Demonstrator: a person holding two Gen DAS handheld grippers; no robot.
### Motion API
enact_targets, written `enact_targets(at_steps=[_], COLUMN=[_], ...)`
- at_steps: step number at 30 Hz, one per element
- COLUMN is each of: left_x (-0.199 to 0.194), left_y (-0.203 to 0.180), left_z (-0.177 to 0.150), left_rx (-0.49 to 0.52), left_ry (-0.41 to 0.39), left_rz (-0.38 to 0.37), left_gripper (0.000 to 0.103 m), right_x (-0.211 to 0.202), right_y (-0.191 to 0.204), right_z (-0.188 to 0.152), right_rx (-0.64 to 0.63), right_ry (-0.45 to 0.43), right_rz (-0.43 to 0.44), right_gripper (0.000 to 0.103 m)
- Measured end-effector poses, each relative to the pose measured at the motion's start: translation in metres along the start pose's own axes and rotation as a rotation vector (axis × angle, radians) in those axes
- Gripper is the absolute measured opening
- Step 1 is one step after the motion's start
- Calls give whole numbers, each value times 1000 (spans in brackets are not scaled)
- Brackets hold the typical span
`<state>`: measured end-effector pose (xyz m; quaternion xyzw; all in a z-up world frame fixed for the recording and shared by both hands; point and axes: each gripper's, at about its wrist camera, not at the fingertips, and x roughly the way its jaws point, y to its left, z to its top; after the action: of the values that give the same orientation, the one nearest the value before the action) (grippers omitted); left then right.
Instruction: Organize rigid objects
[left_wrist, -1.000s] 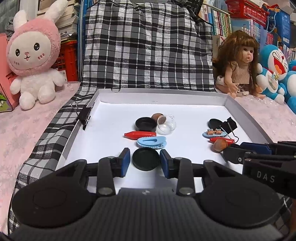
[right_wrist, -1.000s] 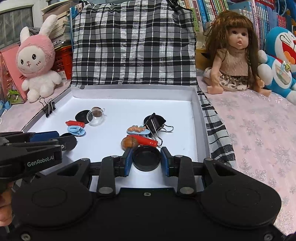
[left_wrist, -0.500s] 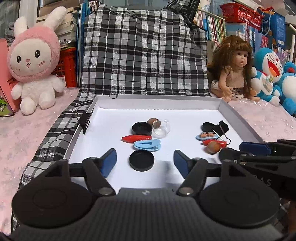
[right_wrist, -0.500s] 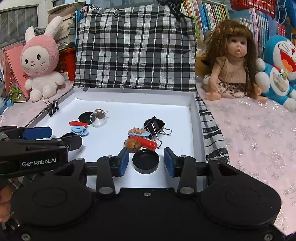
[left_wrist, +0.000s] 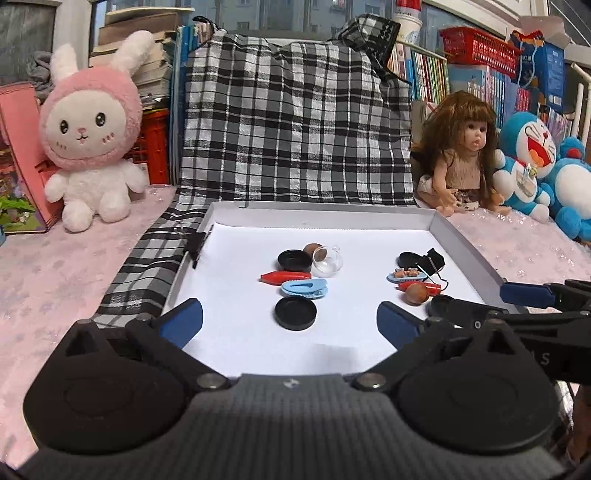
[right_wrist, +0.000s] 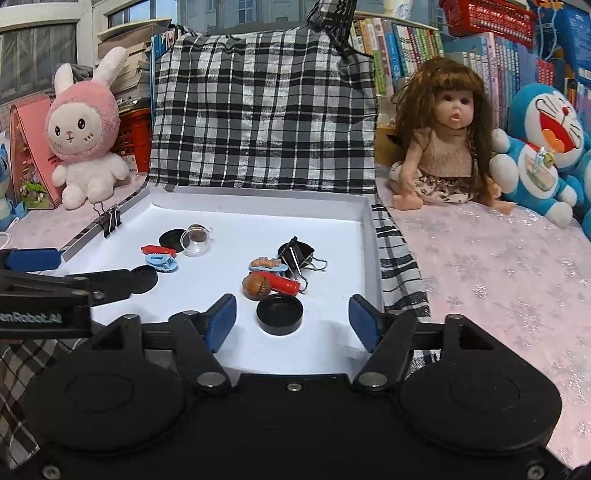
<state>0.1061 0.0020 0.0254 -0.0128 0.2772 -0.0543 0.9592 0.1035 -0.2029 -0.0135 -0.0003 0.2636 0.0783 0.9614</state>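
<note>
Both pairs of tongs stood wide apart and empty, so the step in hand read as the moment just after a placement, each with a black cap lying free on the white tray ahead of it.

In the left wrist view, the left tongs (left_wrist: 289, 322) filled the bottom of the frame, level and pointing up the tray (left_wrist: 461, 242), with their blue pads spread to either side of the left black cap (left_wrist: 295, 313) at lower centre, touching nothing. Above that cap, toward mid-frame, lay the left group: a light blue clip (left_wrist: 305, 288), a red piece (left_wrist: 285, 276), another black cap (left_wrist: 294, 260) and a clear ball (left_wrist: 327, 261) with a brown nut behind it.

In the right wrist view, the right tongs (right_wrist: 291, 320) sat likewise low and level at the bottom of the frame, pads apart around the right black cap (right_wrist: 280, 314), which lay just below a brown nut (right_wrist: 256, 287), a red piece (right_wrist: 283, 283), a small blue clip (right_wrist: 268, 265) and a black binder clip (right_wrist: 297, 254). The left tongs entered at the left edge of this frame.

The two groups looked matched. If sorting was not finished, the next move would call for choosing a remaining loose item, lining the pads on either side of it and closing gently, since such small hard things would slide on the smooth tray.
</note>
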Motion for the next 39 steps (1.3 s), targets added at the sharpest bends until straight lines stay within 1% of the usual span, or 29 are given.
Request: enact_targets(at_steps=[2,4,11,18,21,24,29,33,39], left_x=[-5,-9,-22,-32,-34,-35,-35,-31,-22], left_y=[2,2,1,1,1,0,2,3,7], left_z=[0,-1,-7,-17,-23,-30,-41,-48,-55], left_rx=[-6,-12,-9,-15,-13,-15,-22,-20,-34], left_ry=[-3,-3,-1,9,21,34,59,80,115], left_rz=[-3,-1,-12,-23,-20,-9,-2,17,44], left_gripper=[103,103,103,103,103,103,103,103,103], right_x=[-6,-12,-29,-39,-42,-45,-52,-48,-35], right_y=[-1,-1,1,2,3,7,9,11,7], right_z=[-1,-2,-6,-19,-25,-32,-42,-50,-56], right_rx=[4,8,13,13,3,-21,-13,-37,-21], right_ry=[-10,-19,-24,-13,-4,-2,-3,20,48], right_rz=[-3,-2,8,8,6,-15,-16,-30,-63], right_gripper=[74,76,80,81,81,81,81,81,81])
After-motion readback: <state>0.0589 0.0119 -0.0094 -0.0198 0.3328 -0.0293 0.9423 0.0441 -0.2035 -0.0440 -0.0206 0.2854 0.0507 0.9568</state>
